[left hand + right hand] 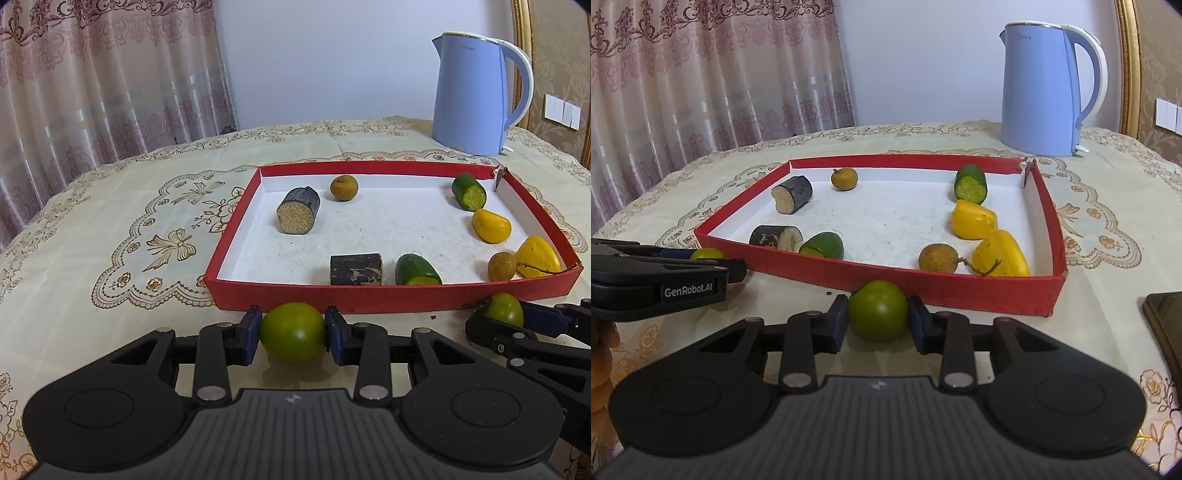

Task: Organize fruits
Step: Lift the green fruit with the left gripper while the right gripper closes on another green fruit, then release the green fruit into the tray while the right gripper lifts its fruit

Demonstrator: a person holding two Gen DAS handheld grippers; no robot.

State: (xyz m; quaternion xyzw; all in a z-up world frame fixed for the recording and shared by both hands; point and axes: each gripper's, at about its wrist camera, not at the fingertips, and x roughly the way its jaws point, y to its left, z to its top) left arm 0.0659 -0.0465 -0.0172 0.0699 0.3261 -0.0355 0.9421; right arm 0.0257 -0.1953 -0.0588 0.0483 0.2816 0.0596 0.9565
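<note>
My left gripper [292, 332] is shut on a round green fruit [291, 330] on the tablecloth, just in front of the red tray's [369, 295] near wall. My right gripper [877, 317] is shut on a second green fruit [878, 309], also resting against the tray's [923, 278] near wall. Each gripper shows in the other's view: the right gripper [496, 317] with its fruit [504, 308], the left gripper [713, 260] with its fruit [705, 254]. The tray holds two dark sugarcane pieces [298, 215], two cucumber pieces [469, 192], two yellow pieces [491, 225] and two brown longans [344, 187].
A blue electric kettle [476, 92] stands behind the tray at the back right. A dark phone [1167, 325] lies on the cloth to the right of the tray. A curtain [110, 74] hangs behind the table on the left.
</note>
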